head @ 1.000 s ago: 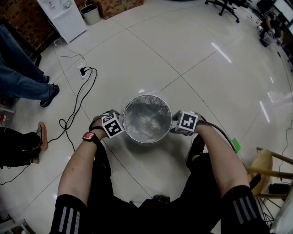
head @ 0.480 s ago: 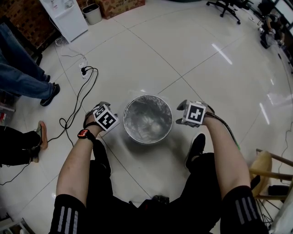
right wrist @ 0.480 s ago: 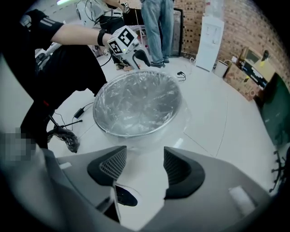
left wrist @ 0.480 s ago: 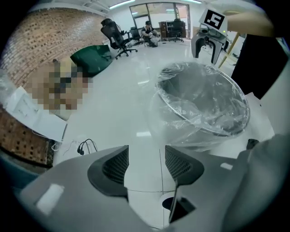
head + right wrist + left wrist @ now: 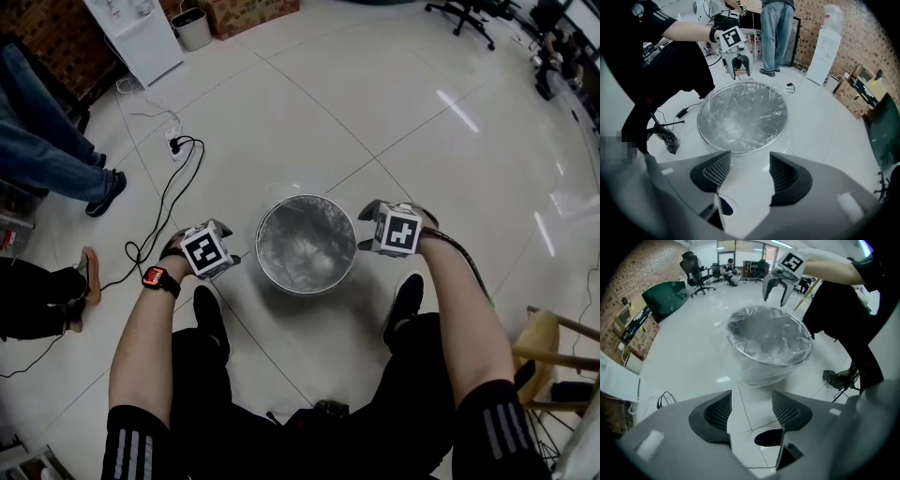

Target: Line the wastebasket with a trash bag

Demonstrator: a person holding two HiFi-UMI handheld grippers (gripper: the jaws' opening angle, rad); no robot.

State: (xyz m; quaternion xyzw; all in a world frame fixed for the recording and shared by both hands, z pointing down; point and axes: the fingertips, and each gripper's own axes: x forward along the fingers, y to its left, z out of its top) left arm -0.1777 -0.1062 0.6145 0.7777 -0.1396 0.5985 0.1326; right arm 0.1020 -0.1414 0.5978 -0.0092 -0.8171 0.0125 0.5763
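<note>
Head view, looking steeply down: a round metal wastebasket (image 5: pixel 263 263) stands on a pale tiled floor (image 5: pixel 375 112) between the person's knees. A clear trash bag (image 5: pixel 302 246) lines its inside, crinkled and shiny. The left gripper (image 5: pixel 228 257) is just beside the basket's left rim and the right gripper (image 5: pixel 364 228) is just beside its right rim; neither touches it. A black cable (image 5: pixel 159 208) snakes across the floor to the left, where another person's legs (image 5: pixel 47 161) stand.

Left gripper view: the left gripper (image 5: pixel 752 409) has its jaws wide apart with only bare floor between them. Ahead stands the wastebasket (image 5: pixel 740 348), its trash bag (image 5: pixel 757 373) folded over the rim and hanging down the outside wall. Beyond the basket the right gripper (image 5: pixel 774 300) hangs above the far rim, jaws spread and empty.

Right gripper view: the right gripper (image 5: pixel 749 171) is also wide open, holding nothing, floor showing in the gap. The wastebasket (image 5: pixel 700 126) sits just ahead, its mouth lined with the trash bag (image 5: pixel 743 115). Across it the left gripper (image 5: pixel 741 73) points down near the far rim, jaws apart. A water dispenser (image 5: pixel 826 44) stands by a brick wall.
</note>
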